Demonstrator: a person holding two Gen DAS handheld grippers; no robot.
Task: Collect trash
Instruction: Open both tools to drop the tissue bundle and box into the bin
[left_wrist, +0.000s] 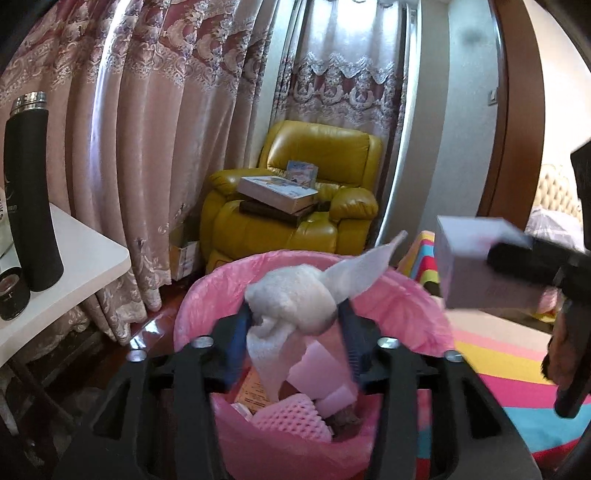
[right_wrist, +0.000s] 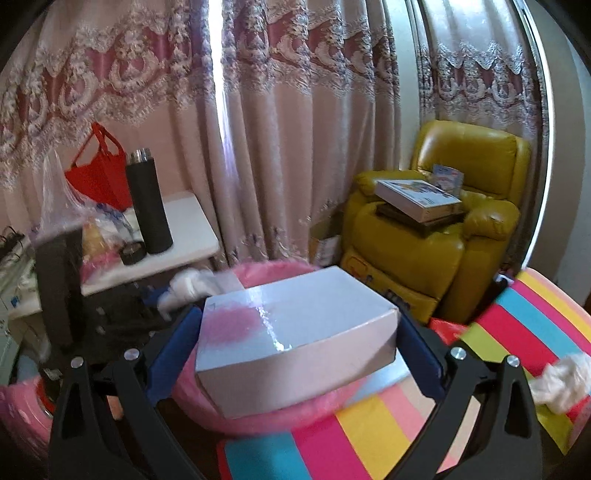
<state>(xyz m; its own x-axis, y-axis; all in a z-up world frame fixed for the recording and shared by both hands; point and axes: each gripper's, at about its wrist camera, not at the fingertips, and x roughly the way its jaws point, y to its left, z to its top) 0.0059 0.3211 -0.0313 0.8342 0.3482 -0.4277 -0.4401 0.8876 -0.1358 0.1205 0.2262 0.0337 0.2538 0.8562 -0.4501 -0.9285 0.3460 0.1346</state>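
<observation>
I see left gripper (left_wrist: 295, 325) jaws half-open, tissue wad (left_wrist: 291, 299) loose between them directly over pink-lined bin (left_wrist: 406, 302); right gripper (right_wrist: 299, 332) clamps white box (right_wrist: 295, 325) at frame centre, short of it.

Crumpled white tissue wad (left_wrist: 291, 299) with a loose paper tail, above the pink-lined trash bin (left_wrist: 417, 306), bin already holding pink foam netting and paper scraps, pale glossy cardboard box (right_wrist: 295, 328) level over the bin's rim
</observation>
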